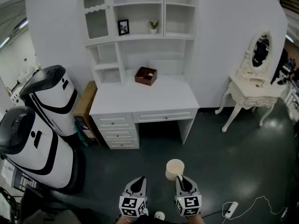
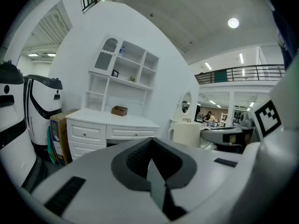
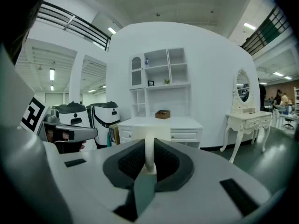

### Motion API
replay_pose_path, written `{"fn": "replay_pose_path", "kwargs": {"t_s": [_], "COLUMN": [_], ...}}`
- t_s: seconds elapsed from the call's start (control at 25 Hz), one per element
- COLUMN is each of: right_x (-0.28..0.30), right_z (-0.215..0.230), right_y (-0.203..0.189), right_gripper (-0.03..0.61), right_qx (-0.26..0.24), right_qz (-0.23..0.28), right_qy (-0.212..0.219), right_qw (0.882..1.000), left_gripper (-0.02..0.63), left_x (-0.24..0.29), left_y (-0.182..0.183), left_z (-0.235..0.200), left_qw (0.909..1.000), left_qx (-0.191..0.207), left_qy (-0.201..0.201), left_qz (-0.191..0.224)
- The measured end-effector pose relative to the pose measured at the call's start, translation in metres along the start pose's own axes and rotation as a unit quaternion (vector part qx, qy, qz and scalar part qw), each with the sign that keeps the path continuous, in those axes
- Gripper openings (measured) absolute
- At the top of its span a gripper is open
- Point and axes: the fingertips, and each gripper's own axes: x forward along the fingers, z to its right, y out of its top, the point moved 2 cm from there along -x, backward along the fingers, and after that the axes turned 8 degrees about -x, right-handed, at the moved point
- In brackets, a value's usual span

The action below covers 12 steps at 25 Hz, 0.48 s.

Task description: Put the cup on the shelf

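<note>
- Right gripper [image 3: 148, 164]: jaws nearly closed, pinching the thin handle [image 3: 149, 149] of the cup [image 3: 150, 133]. The cup body sits just past the fingertips, upright, with its mouth up.
- Left gripper [image 2: 152, 160]: jaws fully together, nothing between them. It is level with the right gripper, just to its left, and apart from it.
- Both are low over the dark floor [image 1: 224, 162], pointing a little downward.
- Straight ahead of both grippers, well apart: a white desk [image 1: 140, 99] with a brown box [image 1: 146, 75] on its top, toward the back.
- Above and behind the desk top: the shelf [image 1: 140, 36], a unit of open compartments. A picture frame [image 1: 123, 27] and a small plant [image 1: 153, 26] stand in the middle row; the other compartments look mostly bare.
- Step, as I judge it: the carry. The cup is picked up but not near the shelf yet.
- Next move: cross the floor to the desk and lift the right gripper well above the desk top.
- Then pick a free compartment, push the cup in level, clear of the frame and plant, and set it flat before the jaws open.
- A handle-only grip may let the cup swing.
</note>
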Motion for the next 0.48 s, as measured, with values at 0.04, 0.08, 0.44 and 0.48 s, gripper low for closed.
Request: {"fn": "replay_pose_path", "kwargs": {"t_s": [0.04, 0.08, 0.44, 0.48], "right_x": [-0.003, -0.007, -0.011, -0.010], "right_z": [-0.004, -0.009, -0.030, -0.032], "right_y": [0.000, 0.001, 0.013, 0.014], "right_gripper": [0.048, 0.049, 0.051, 0.051], "right_qx": [-0.004, -0.008, -0.014, -0.012], "right_qz": [0.001, 0.002, 0.018, 0.020], "right_qy": [0.002, 0.005, 0.008, 0.006], "right_qw": [1.000, 1.000, 1.000, 1.000], "left_gripper": [0.002, 0.002, 0.003, 0.003], "left_x": [-0.005, -0.010, -0.027, -0.028], "left_y": [-0.001, -0.003, 0.004, 0.004], "left_z": [0.000, 0.000, 0.001, -0.002], "left_qw": [1.0000, 1.0000, 0.9995, 0.9995], "left_qx": [0.004, 0.008, 0.025, 0.020], "left_qy": [0.000, 0.001, -0.016, -0.019], "left_qz": [-0.001, -0.001, 0.013, 0.013]}}
